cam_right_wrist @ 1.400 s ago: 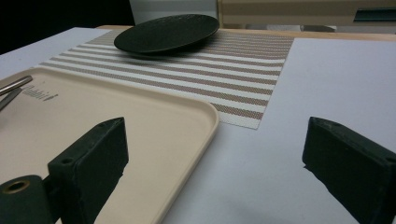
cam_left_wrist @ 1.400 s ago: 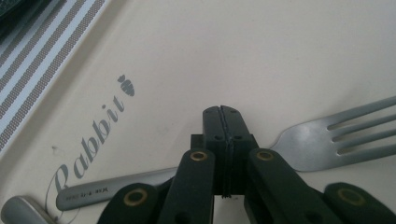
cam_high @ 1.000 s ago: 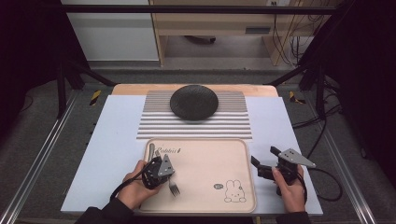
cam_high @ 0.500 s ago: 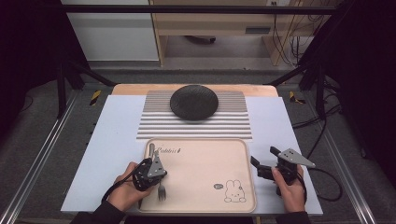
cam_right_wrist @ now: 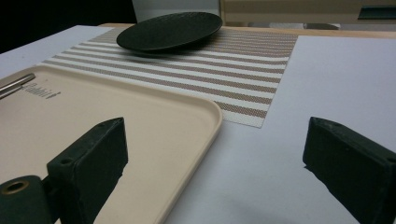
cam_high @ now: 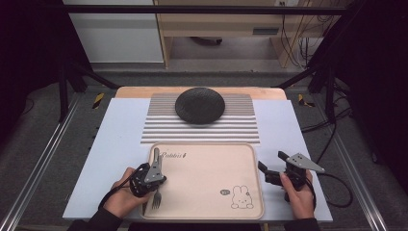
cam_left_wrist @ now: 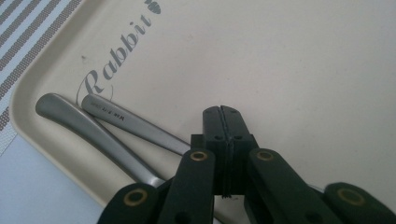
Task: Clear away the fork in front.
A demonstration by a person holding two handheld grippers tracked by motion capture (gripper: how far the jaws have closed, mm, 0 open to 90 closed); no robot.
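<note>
A beige tray [cam_high: 207, 178] with a rabbit print lies at the table's near edge. Two metal cutlery handles [cam_left_wrist: 93, 130] rest side by side along its left rim, and fork tines [cam_high: 156, 199] stick out toward me below my left gripper [cam_high: 153, 169]. In the left gripper view that gripper [cam_left_wrist: 222, 112] is shut with nothing between its jaws, hovering just over the handles, which run under it. My right gripper [cam_high: 274, 166] stays open beside the tray's right rim. In its own view, my right gripper [cam_right_wrist: 215, 154] has one jaw over the tray and one over the table.
A black plate [cam_high: 199, 105] sits on a striped placemat [cam_high: 202, 127] beyond the tray. A white board [cam_high: 120, 144] covers the table, and metal frame rails run along both sides.
My left gripper has slid left across the tray toward its left rim, and the fork's tine end has shifted left with it. The right gripper has stayed put.
</note>
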